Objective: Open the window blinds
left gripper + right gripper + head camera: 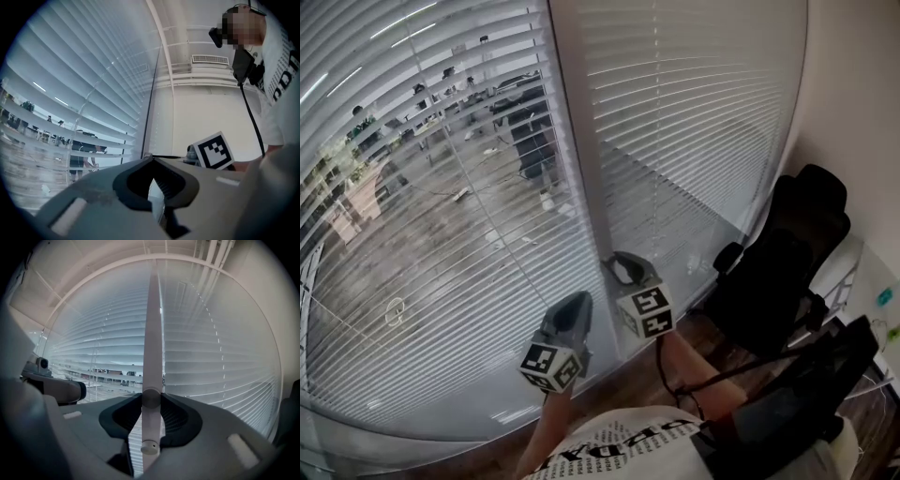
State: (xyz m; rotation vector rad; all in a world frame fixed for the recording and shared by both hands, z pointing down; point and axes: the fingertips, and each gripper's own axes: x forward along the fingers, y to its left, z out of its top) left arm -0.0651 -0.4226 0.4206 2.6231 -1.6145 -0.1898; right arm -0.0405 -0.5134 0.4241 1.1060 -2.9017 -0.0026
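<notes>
Window blinds (pixel 441 187) fill the head view, slats tilted so a street shows through the left pane. A post (pixel 581 141) divides the panes, and a black chair (pixel 787 272) stands at right. Left gripper (pixel 577 305) and right gripper (pixel 623 267) point at the foot of the post.

Left gripper view: its jaws meet at the tips with nothing between them, and the blinds are at left.

Right gripper view: the jaws clamp the white wand (pixel 152 357), which hangs upright before the post, blinds on both sides.
</notes>
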